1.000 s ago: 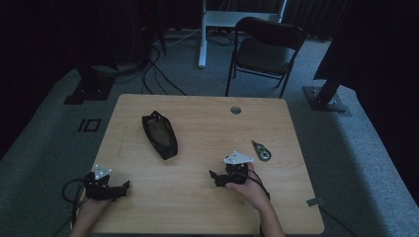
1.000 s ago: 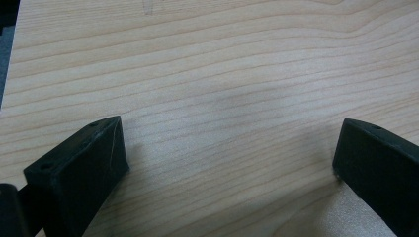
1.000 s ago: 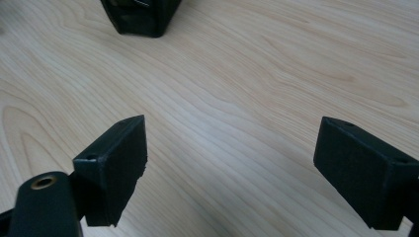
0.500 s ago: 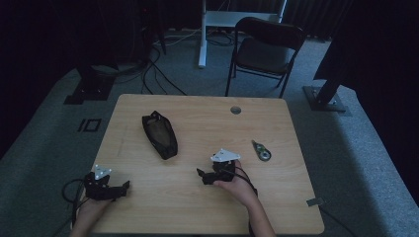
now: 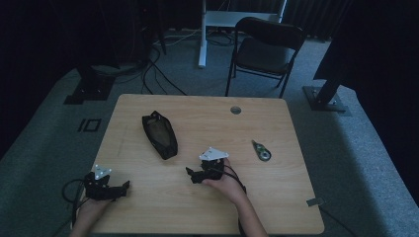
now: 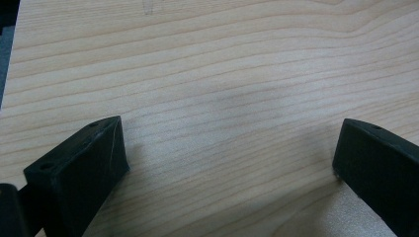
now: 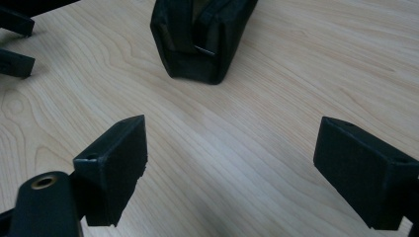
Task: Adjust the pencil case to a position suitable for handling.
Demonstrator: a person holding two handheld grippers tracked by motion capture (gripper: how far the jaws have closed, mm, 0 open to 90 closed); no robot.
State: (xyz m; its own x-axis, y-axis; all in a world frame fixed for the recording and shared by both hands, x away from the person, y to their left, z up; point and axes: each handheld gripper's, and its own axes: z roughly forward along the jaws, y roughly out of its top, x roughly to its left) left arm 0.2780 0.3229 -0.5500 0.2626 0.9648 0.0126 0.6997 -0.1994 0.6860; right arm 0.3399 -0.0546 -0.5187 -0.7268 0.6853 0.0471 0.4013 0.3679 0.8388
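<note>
Jaws on both grippers are wide open with nothing in them, so the work has hardly begun: the right gripper [image 5: 193, 176] is near the black pouch [image 5: 159, 134] in the tabletop's left half but not touching it, and the left gripper [image 5: 123, 186] rests by the front left corner.

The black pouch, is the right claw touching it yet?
Apart. The right gripper view shows bare wood between the open right claw and the black pouch; the high view shows the same gap.
</note>
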